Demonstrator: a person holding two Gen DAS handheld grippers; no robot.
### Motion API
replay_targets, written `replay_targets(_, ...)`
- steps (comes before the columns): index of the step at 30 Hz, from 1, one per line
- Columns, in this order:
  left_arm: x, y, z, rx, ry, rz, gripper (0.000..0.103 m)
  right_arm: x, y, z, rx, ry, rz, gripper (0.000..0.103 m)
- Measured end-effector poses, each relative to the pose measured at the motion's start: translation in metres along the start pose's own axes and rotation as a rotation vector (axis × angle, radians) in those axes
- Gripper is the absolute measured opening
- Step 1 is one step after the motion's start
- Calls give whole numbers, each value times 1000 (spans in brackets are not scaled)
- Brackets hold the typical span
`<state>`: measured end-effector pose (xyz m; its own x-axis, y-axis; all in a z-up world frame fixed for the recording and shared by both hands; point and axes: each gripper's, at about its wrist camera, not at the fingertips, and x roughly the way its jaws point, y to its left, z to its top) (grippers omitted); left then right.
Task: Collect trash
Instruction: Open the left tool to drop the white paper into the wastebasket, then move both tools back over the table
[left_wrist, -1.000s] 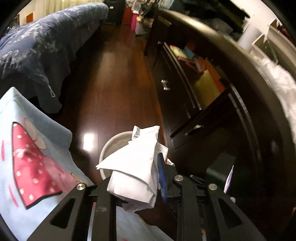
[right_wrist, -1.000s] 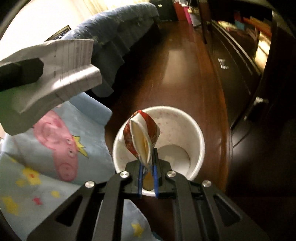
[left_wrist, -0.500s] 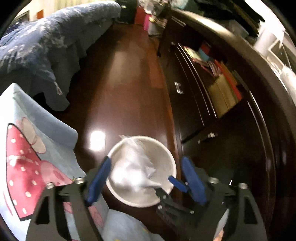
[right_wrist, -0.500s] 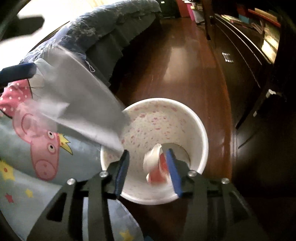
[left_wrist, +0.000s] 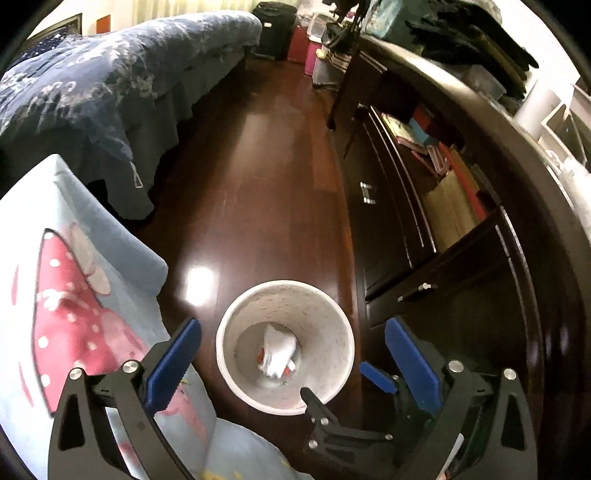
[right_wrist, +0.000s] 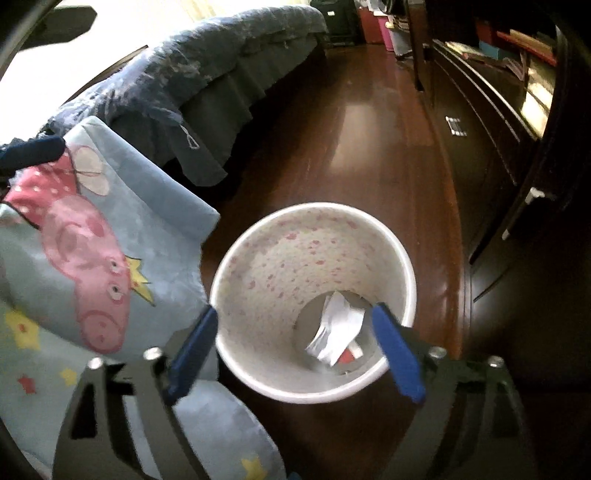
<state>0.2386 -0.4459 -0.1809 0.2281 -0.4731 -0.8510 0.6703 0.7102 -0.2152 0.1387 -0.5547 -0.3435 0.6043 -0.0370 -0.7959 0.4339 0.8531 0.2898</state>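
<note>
A white bin (left_wrist: 320, 314) (right_wrist: 314, 205) with pink speckles stands on the dark wooden floor. At its bottom lie a crumpled white paper (left_wrist: 279, 346) (right_wrist: 335, 328) and a red wrapper (left_wrist: 260, 356) (right_wrist: 348, 356) partly under it. My left gripper (left_wrist: 291, 328) hangs above the bin, its jaws opening wide with nothing between the blue pads. My right gripper (right_wrist: 295, 312) also hovers over the bin, its jaws opening and holding nothing. One blue fingertip (left_wrist: 373, 376) of the right gripper shows at the bin's right rim in the left wrist view.
A light-blue blanket (left_wrist: 74, 295) (right_wrist: 92, 240) printed with a cartoon pig lies left of the bin. Behind it is a bed with a dark blue cover (left_wrist: 92, 85) (right_wrist: 221, 66). A dark cabinet (left_wrist: 424, 221) (right_wrist: 498, 147) with shelves and drawers runs along the right.
Both grippers went from shut to wide open. The white paper left the left gripper and the red wrapper left the right one; both now lie in the bin.
</note>
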Motion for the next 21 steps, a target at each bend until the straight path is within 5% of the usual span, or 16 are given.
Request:
replay_targets(7, -85, 11, -9, -41, -137, 3, 99, -76, 34, 16, -74, -110, 15, 100)
replay_targets(15, -209, 50, -57, -81, -352, 133, 99, -225, 93, 24, -212, -393, 104, 100)
replay_targets(21, -266, 73, -100, -102, -430, 128, 99, -309, 151, 14, -327, -561, 202, 100)
